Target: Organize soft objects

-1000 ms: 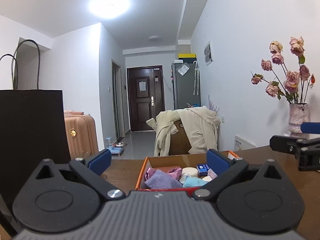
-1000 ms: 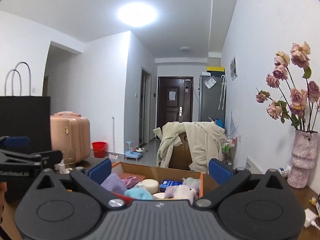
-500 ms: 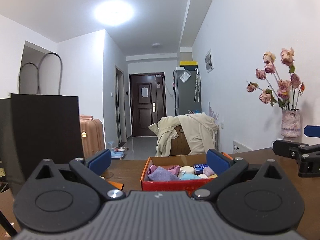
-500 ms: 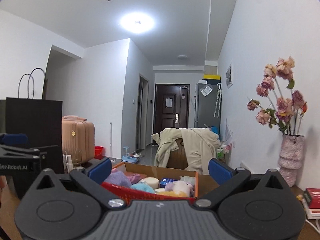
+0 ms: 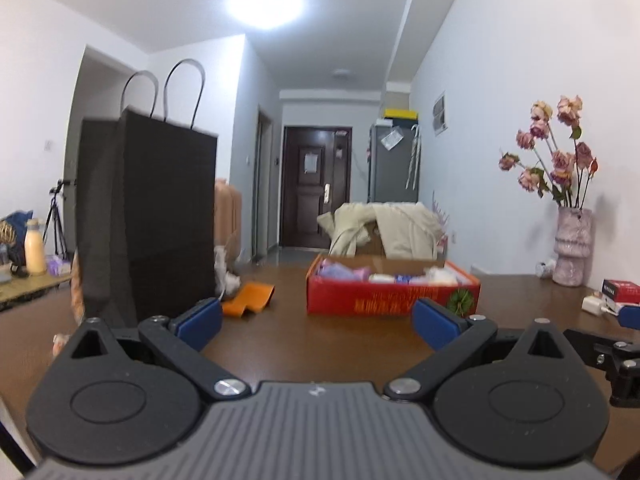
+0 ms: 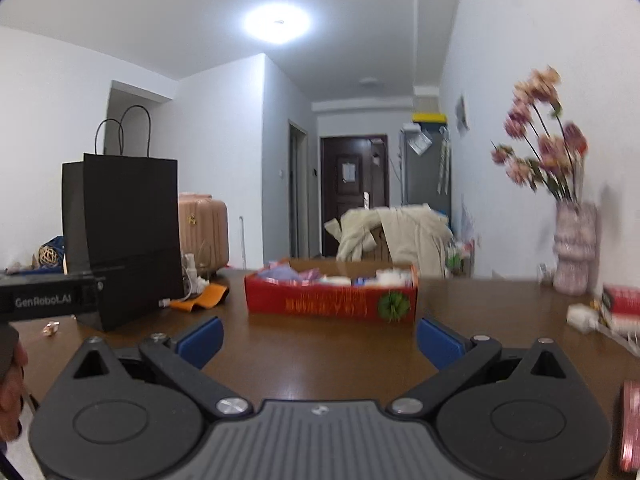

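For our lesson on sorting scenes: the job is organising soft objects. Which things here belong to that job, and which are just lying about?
Belongs to the job:
red box of soft things
left gripper, open
right gripper, open

Just lying about:
black paper bag
orange pouch
vase of flowers
coat on a chair
suitcase

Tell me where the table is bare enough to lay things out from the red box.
Widest bare patch: the brown table between the red box and both open grippers, left and right. Another strip lies between the box and the vase. Crowded: beside the black bag, where an orange item lies, and the right edge by the red book.
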`<state>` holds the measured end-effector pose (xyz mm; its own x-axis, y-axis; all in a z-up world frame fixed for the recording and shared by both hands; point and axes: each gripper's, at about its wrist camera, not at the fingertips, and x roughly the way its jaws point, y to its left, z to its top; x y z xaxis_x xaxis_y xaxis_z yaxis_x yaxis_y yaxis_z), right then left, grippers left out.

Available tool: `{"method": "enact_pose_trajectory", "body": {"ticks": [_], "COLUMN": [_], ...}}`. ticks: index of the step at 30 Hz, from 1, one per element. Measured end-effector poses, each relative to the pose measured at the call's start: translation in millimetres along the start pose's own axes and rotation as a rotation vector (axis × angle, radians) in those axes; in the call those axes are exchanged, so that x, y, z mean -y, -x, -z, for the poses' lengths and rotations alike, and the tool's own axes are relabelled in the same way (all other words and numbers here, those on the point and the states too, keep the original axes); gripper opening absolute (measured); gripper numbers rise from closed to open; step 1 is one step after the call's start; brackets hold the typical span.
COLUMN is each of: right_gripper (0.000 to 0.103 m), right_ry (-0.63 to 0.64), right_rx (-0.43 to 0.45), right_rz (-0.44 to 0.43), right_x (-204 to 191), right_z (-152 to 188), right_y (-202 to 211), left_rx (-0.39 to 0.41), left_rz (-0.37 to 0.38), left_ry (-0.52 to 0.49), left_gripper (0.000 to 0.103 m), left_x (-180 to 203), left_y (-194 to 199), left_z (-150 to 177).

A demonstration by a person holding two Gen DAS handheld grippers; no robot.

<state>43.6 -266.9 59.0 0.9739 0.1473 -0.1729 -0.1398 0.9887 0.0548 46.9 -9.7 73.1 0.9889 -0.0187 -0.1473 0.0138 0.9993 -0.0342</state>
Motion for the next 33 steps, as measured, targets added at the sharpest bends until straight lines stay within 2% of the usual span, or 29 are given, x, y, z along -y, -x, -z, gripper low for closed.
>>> {"method": "enact_pose_trajectory", "body": {"ticks": [3, 7, 11, 18, 33], "right_gripper": [0.103, 0.103, 0.103, 0.103, 0.103], "right_ry": [-0.017, -0.019, -0.029, -0.020, -0.025], "right_rx": [-0.022, -0.025, 0.000, -0.025, -0.021], "right_rz": [0.007, -0.009, -0.019, -0.028, -0.048], "right_x": [-2.3, -7.9, -7.7, -9.2, -12.8], "right_z": [13.0, 18.8, 13.6, 13.2, 13.4], "right_y": [8.0, 11.4, 8.5, 3.7, 0.6], "left_rx": [-0.014, -0.027, -0.021, -0.024, -0.017], "left_rz": [-0.023, -0.005, -0.011, -0.014, -0.011], "left_ry": [-0.014, -0.018, -0.014, -0.012, -0.015], "left_gripper": [0.103, 0.103, 0.103, 0.103, 0.103], "left_x": [-1.2, -3.3, -4.8, -3.9, -4.8], "left_y": [8.1, 10.4, 8.7, 8.3, 9.3], "left_z": [14.6, 21.4, 19.2, 19.2, 18.6]}}
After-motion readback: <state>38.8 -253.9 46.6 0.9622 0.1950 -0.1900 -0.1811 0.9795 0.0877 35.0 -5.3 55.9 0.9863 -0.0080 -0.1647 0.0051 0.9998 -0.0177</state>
